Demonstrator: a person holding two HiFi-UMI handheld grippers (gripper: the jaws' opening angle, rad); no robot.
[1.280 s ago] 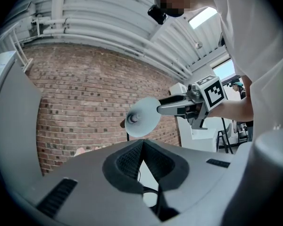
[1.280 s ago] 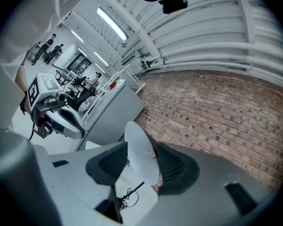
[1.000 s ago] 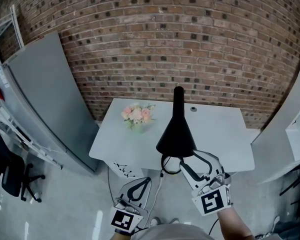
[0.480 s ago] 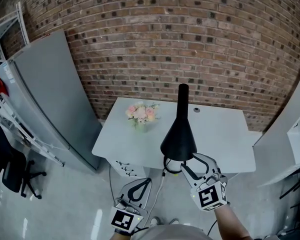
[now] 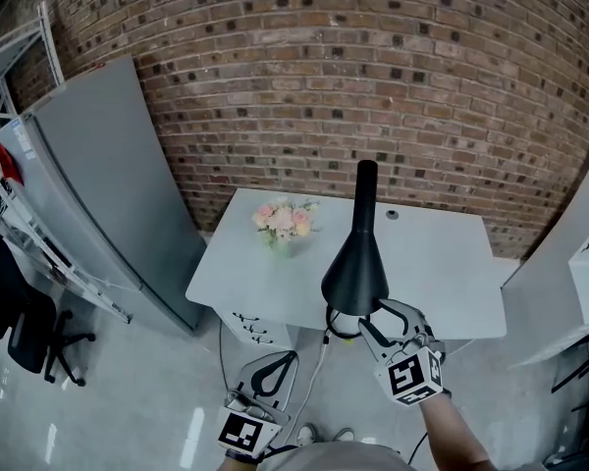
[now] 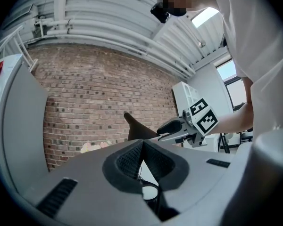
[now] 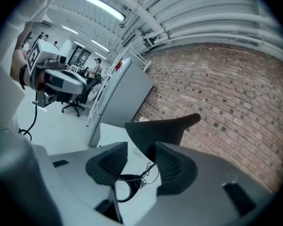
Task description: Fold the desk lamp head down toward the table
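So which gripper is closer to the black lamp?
The right. The right gripper is open right by the wide end of the lamp head, at the near edge of the table. The left gripper is shut, lower and to the left, short of the table.

Desk lamp head (image 5: pixel 355 263): black, matte, cone-shaped, flaring from a slim, round-tipped neck to a wide rim. Positioned above the white surface (image 5: pixel 442 263), over its near edge, slightly right of centre. Wide rim toward the near side; neck pointing far and tilted upward. Not yet folded down onto the surface.
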